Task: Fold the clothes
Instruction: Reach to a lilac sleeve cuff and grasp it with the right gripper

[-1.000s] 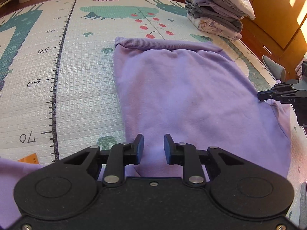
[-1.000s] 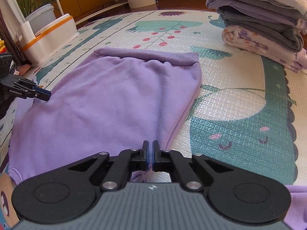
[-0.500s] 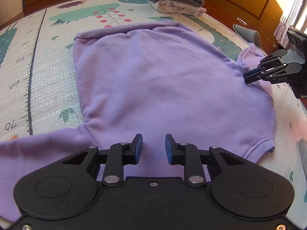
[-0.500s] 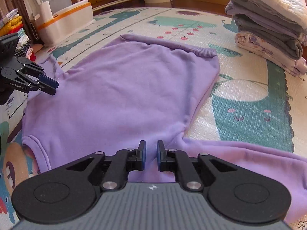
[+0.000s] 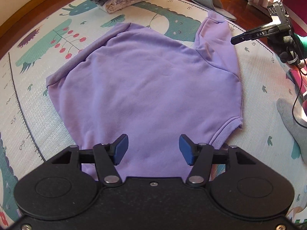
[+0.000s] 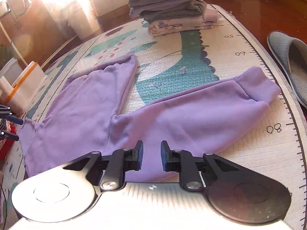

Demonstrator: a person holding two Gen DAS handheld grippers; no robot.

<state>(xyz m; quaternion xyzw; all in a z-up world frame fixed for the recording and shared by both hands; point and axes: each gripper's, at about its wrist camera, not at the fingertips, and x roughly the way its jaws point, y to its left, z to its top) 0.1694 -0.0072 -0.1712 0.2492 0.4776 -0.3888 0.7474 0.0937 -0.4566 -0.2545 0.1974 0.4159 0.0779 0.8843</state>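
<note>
A lilac long-sleeved fleece sweatshirt (image 5: 153,88) lies flat and spread out on a patterned foam play mat — ribbed hem toward the far end, neckband at the near edge. One sleeve (image 6: 201,113) stretches out sideways, its ribbed cuff (image 6: 259,88) near the mat's ruler-marked border — the cloth mostly smooth.

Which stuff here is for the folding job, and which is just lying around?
For the job:
- purple sweatshirt, spread flat on the play mat
- left gripper, open
- right gripper, open
- stack of folded clothes, already done

Just lying around:
- grey slipper
- white storage box
</note>
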